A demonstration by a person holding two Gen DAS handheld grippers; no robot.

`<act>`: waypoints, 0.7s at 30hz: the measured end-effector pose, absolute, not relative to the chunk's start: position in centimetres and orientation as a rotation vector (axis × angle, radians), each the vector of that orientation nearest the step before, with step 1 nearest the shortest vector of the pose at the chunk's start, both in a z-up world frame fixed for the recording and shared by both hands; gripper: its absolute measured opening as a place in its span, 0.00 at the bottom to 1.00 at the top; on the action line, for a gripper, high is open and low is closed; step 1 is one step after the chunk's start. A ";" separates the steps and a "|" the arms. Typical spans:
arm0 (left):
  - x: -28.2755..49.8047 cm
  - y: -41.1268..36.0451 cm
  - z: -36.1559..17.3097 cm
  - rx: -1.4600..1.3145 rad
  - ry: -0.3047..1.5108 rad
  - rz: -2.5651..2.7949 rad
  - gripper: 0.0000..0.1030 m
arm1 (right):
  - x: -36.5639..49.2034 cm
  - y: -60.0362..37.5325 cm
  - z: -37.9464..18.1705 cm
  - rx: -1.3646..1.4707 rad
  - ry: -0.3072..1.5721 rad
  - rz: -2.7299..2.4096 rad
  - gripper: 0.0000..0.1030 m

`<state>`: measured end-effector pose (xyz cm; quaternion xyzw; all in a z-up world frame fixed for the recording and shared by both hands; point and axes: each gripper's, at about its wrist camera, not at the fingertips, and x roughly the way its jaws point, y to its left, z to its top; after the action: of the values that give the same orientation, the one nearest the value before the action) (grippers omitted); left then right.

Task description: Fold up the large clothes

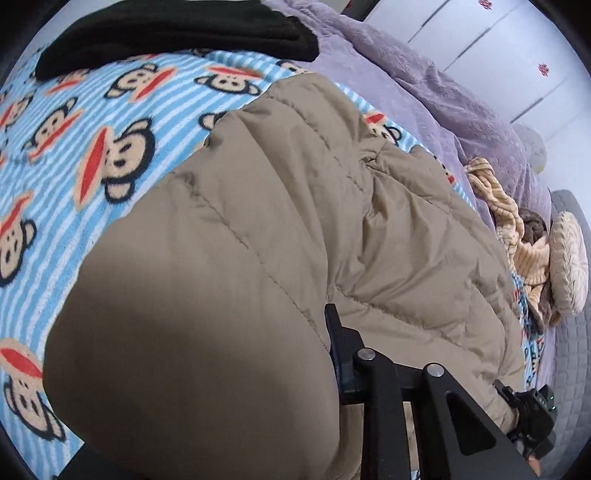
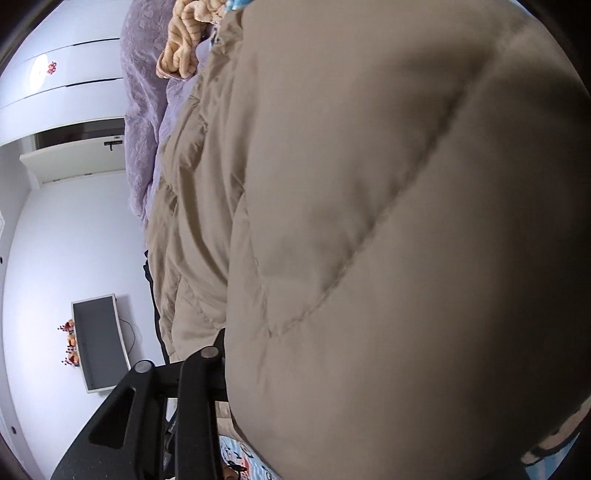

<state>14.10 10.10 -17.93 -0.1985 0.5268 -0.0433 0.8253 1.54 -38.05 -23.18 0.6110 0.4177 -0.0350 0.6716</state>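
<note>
Khaki quilted jacket (image 1: 280, 229), lifted partly off the monkey-print blanket (image 1: 74, 122) and bulging close before both cameras. My left gripper (image 1: 334, 354) and right gripper (image 2: 221, 354) each sit buried at a jacket edge; whether their fingers pinch cloth I cannot tell. Step, as I judge: carrying one half over. Next: lower both hands evenly, edges aligned. Beyond: black garment (image 1: 177, 33), purple cover (image 1: 424, 85).

Tan quilted puffer jacket (image 1: 258, 258) is bulging across a blue striped monkey-print blanket (image 1: 74, 147) on the bed. Left claw (image 1: 334, 354) is pressing into the jacket's fabric, one black finger (image 1: 332, 325) showing, the other hidden. Black garment (image 1: 177, 33) is lying beyond; purple blanket (image 1: 424, 85) and striped beige cloth (image 1: 513, 229) are bunching alongside.
</note>
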 end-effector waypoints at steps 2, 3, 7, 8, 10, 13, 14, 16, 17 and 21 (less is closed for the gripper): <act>13.6 9.6 -16.8 -0.346 1.091 -0.109 0.22 | 1.3 -37.7 -22.2 1.335 0.939 -0.075 0.29; 13.3 9.3 -16.3 -0.317 1.079 -0.119 0.22 | 1.1 -37.5 -21.8 1.322 0.939 -0.075 0.29; 11.9 9.1 -14.5 -0.232 1.043 -0.184 0.20 | -0.5 -36.7 -20.7 1.282 0.935 -0.081 0.27; 11.5 9.2 -14.2 -0.215 1.038 -0.206 0.20 | -1.1 -36.4 -20.6 1.275 0.938 -0.086 0.27; 10.6 9.6 -13.8 -0.192 1.037 -0.244 0.20 | -2.3 -35.8 -20.6 1.277 0.943 -0.093 0.27; 8.7 10.5 -13.7 -0.175 1.046 -0.278 0.20 | -4.1 -34.7 -20.5 1.264 0.965 -0.093 0.27; 7.9 10.8 -13.7 -0.178 1.053 -0.285 0.20 | -4.7 -34.3 -20.5 1.256 0.978 -0.095 0.27; 6.3 11.1 -13.6 -0.176 1.061 -0.293 0.20 | -5.2 -34.3 -20.2 1.253 1.000 -0.094 0.27; 5.2 11.3 -13.7 -0.173 1.062 -0.295 0.20 | -5.7 -34.3 -20.1 1.250 1.010 -0.090 0.27; 0.8 11.9 -13.8 -0.177 1.082 -0.290 0.20 | -7.7 -34.4 -20.0 1.221 1.051 -0.061 0.27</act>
<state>0.85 11.94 -13.79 -0.0838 0.5124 -0.1376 0.8435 -7.66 -34.38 -19.96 0.5464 0.4705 -0.0271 0.6923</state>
